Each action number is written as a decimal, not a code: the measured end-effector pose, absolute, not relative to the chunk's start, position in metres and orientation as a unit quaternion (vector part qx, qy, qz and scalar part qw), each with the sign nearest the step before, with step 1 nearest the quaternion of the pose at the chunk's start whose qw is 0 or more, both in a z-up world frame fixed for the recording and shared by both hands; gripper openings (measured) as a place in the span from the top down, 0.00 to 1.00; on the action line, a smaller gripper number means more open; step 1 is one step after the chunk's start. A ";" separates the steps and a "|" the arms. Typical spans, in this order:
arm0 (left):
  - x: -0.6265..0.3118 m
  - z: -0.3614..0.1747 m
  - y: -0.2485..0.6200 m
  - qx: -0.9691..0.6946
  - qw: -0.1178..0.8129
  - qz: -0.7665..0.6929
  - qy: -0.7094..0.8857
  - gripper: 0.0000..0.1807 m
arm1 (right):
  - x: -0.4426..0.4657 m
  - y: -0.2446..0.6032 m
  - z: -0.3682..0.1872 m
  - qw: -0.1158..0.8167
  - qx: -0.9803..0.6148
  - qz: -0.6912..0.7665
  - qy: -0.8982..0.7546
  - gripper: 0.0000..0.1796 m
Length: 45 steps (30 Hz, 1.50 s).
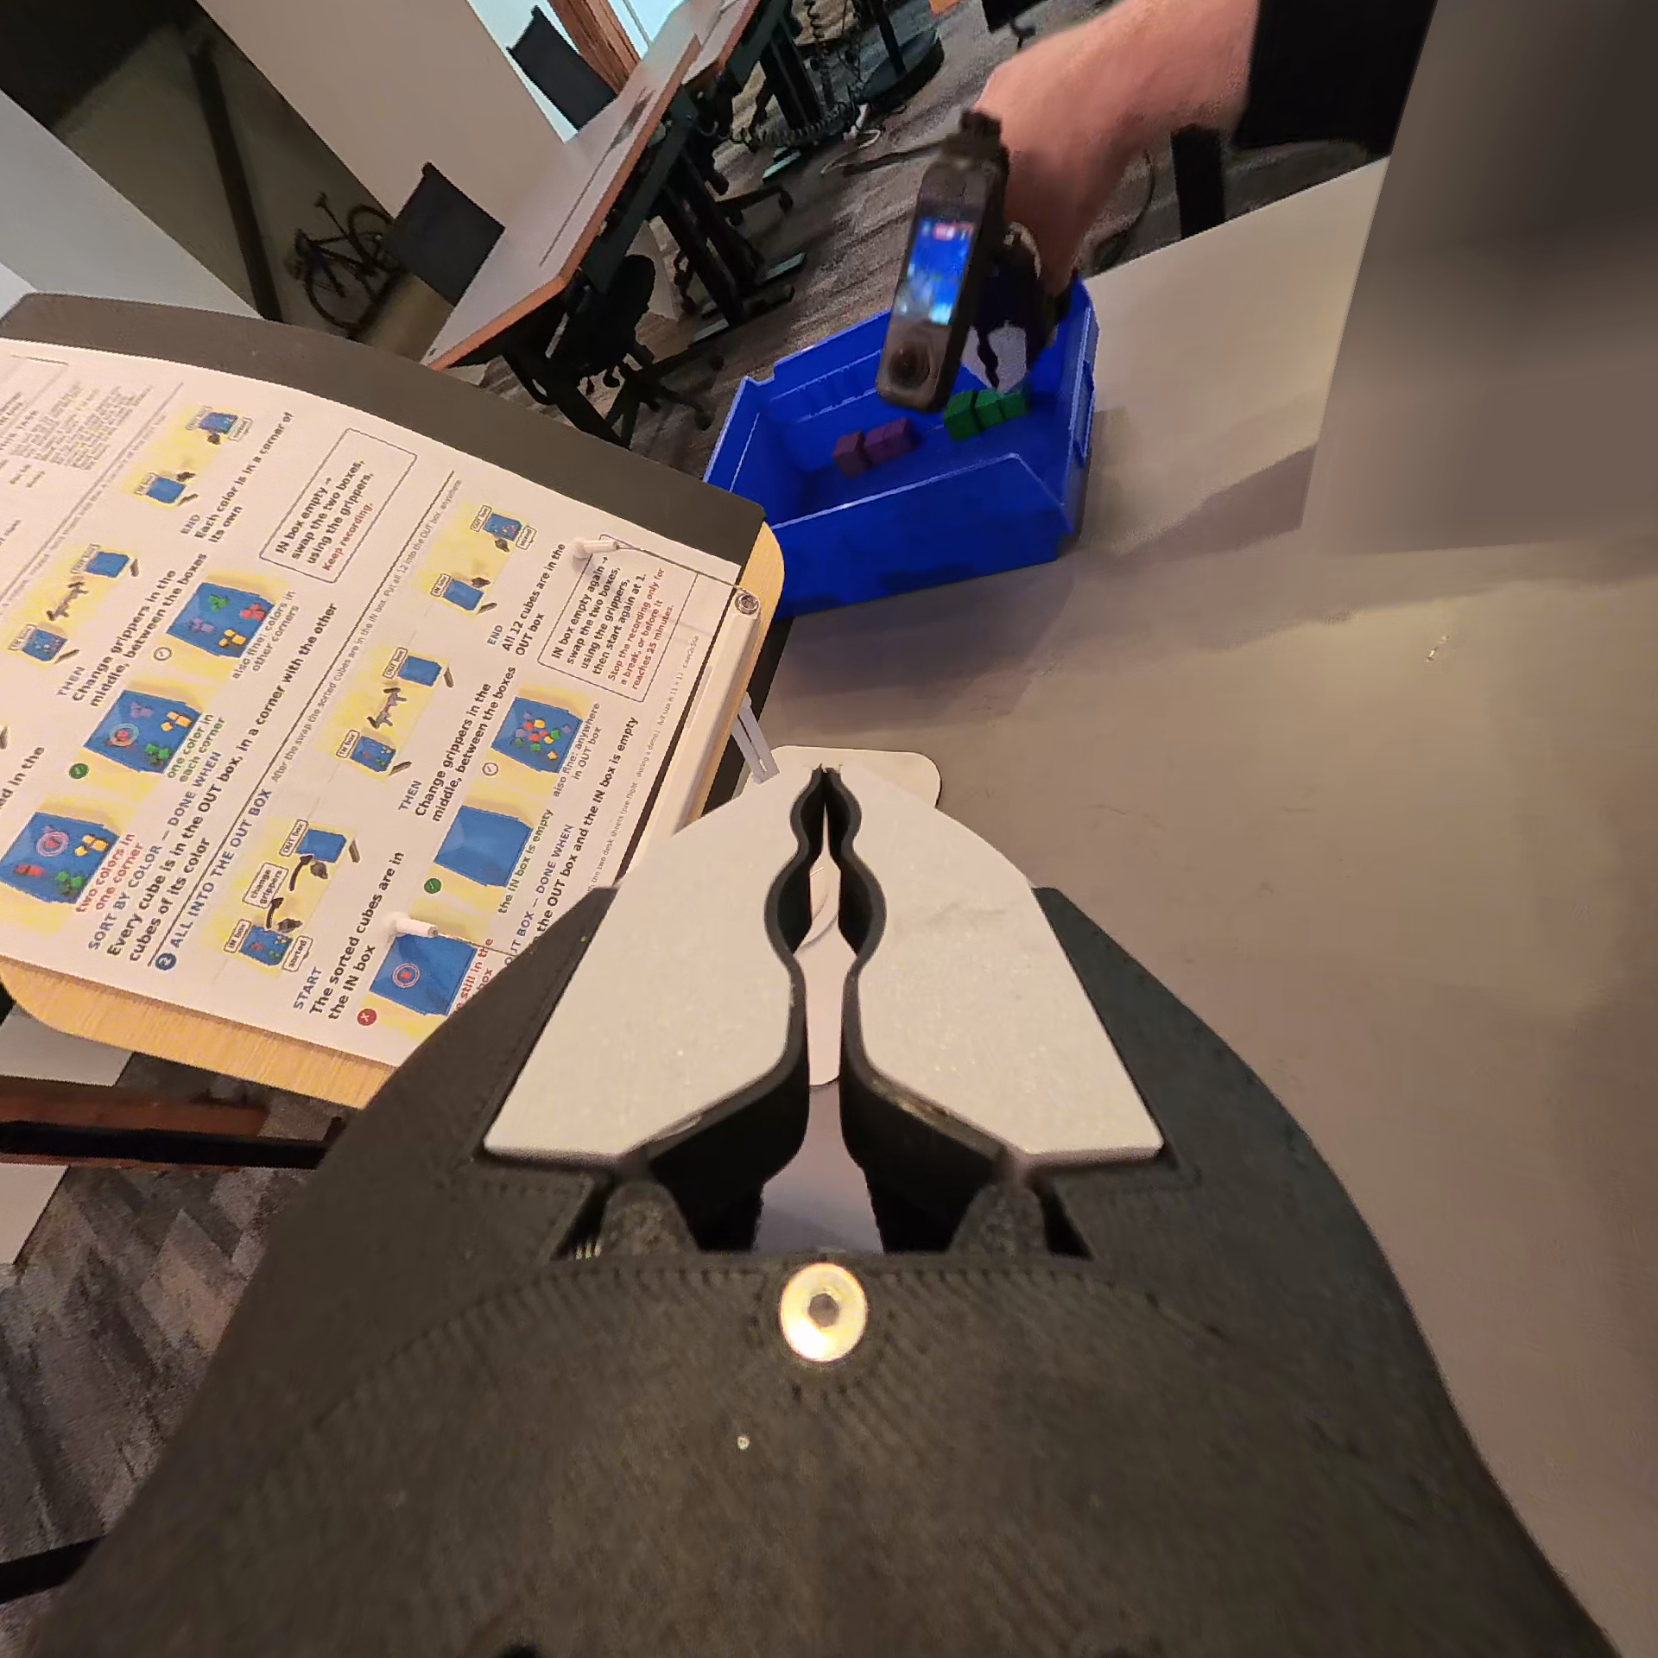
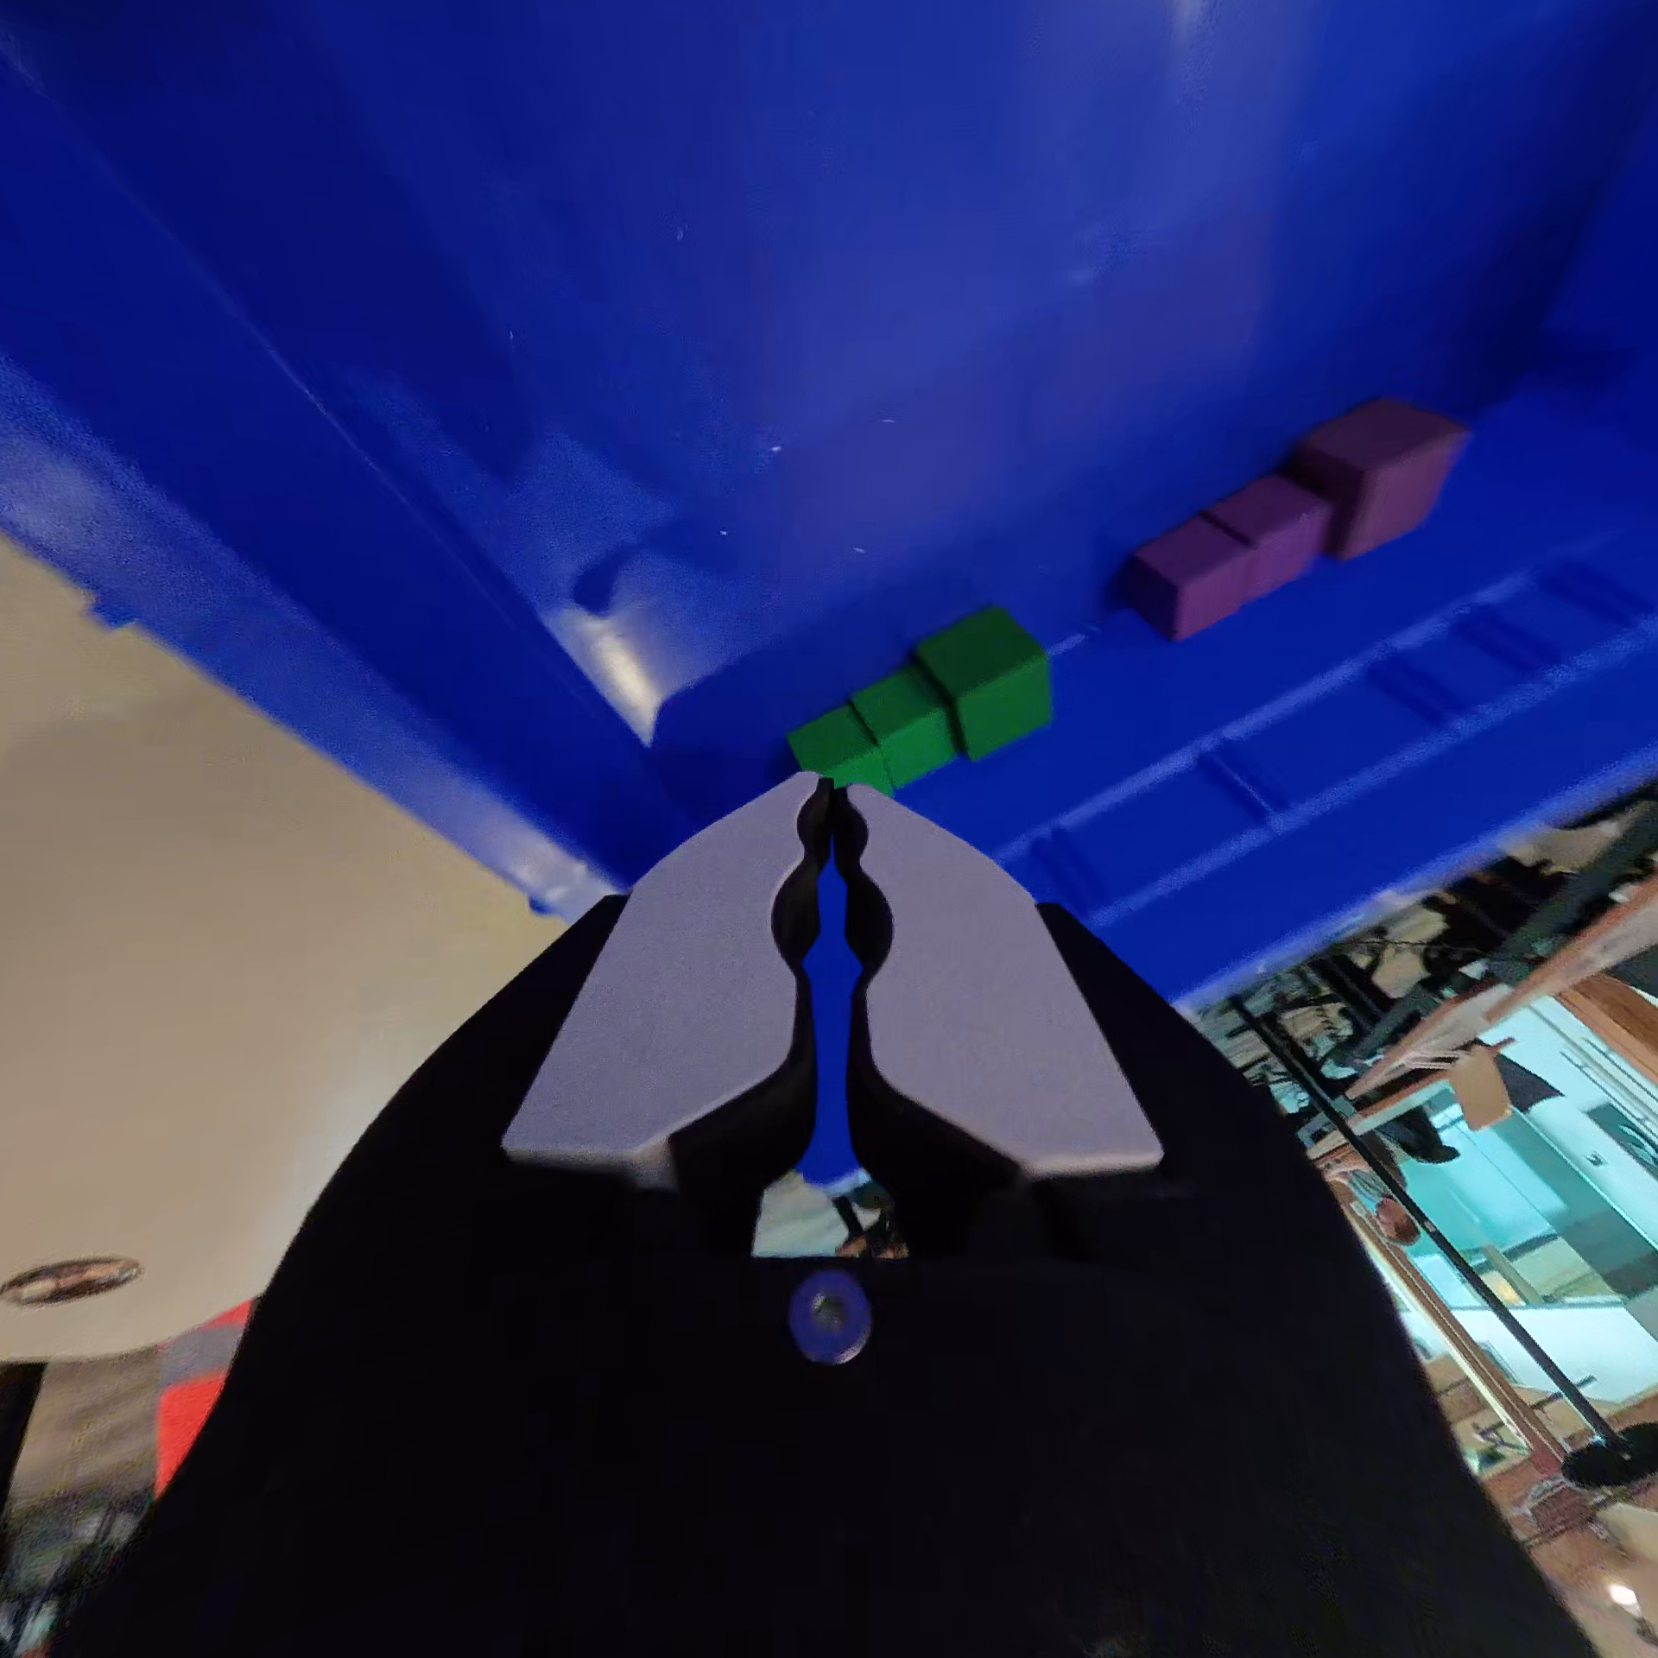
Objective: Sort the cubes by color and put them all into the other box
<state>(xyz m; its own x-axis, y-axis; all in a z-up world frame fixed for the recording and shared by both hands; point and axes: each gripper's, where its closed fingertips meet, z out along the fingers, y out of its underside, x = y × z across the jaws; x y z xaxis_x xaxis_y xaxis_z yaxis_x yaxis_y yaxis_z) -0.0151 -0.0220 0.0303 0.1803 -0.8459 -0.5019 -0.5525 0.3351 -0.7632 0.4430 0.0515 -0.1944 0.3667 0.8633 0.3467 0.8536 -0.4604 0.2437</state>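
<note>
A blue box (image 1: 924, 529) stands on the grey table, far from my left gripper (image 1: 824, 773), which is shut and empty low over the table. Inside the box a row of three green cubes (image 1: 985, 411) lies by one wall and a row of three purple cubes (image 1: 875, 444) beside them. My right gripper (image 2: 833, 789) is shut and empty inside the box (image 2: 628, 359), its tips right at the nearest green cube (image 2: 843, 749). The purple cubes (image 2: 1274, 538) lie farther right. The right gripper also shows in the left wrist view (image 1: 1000, 359), held by a hand.
A printed instruction sheet on a wooden board (image 1: 341, 700) lies left of my left gripper. A white disc (image 1: 861, 781) sits on the table under the left tips. The grey table (image 1: 1256, 807) runs right. Desks and chairs stand behind. The grippers' ends are close to 50 centimetres from one another. To the nearest green cube (image 2: 843, 749): right tips about 4 centimetres, left tips about 55 centimetres.
</note>
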 end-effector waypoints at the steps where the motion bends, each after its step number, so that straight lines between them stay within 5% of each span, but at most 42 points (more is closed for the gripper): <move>1: -0.016 0.031 -0.022 -0.560 0.529 -0.139 0.623 1.00 | 0.438 0.051 -0.182 -0.018 0.827 0.221 0.516 1.00; 8: -0.035 0.023 -0.026 -0.575 0.548 -0.136 0.592 1.00 | 0.393 0.011 -0.097 -0.245 0.804 0.233 0.490 1.00; 16: -0.127 -0.007 -0.028 -0.641 0.585 -0.074 0.491 0.94 | 0.336 -0.036 -0.086 -0.453 0.750 0.208 0.436 1.00; 22: -0.204 -0.026 -0.042 -0.667 0.628 -0.074 0.394 0.83 | 0.289 -0.050 -0.112 -0.528 0.728 0.149 0.411 1.00; 27: -0.253 -0.038 -0.014 -0.663 0.664 0.077 0.337 0.70 | 0.255 -0.050 -0.117 -0.590 0.689 0.143 0.396 1.00; 32: -0.243 -0.062 -0.014 -0.658 0.703 0.013 0.270 0.66 | 0.257 -0.045 -0.123 -0.594 0.666 0.196 0.406 0.99; 45: -0.358 -0.098 -0.003 -0.700 0.706 0.004 0.107 0.55 | 0.443 -0.051 -0.080 -0.701 0.677 0.208 0.090 0.66</move>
<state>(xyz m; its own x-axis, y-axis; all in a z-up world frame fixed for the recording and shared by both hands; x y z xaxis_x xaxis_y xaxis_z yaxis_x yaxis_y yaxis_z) -0.3581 -0.0035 -0.0984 0.9771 -0.1441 -0.1567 -0.1554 0.0205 -0.9876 0.4429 -0.0514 -0.0804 0.8973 -0.1690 0.4078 0.4134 -0.0019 -0.9105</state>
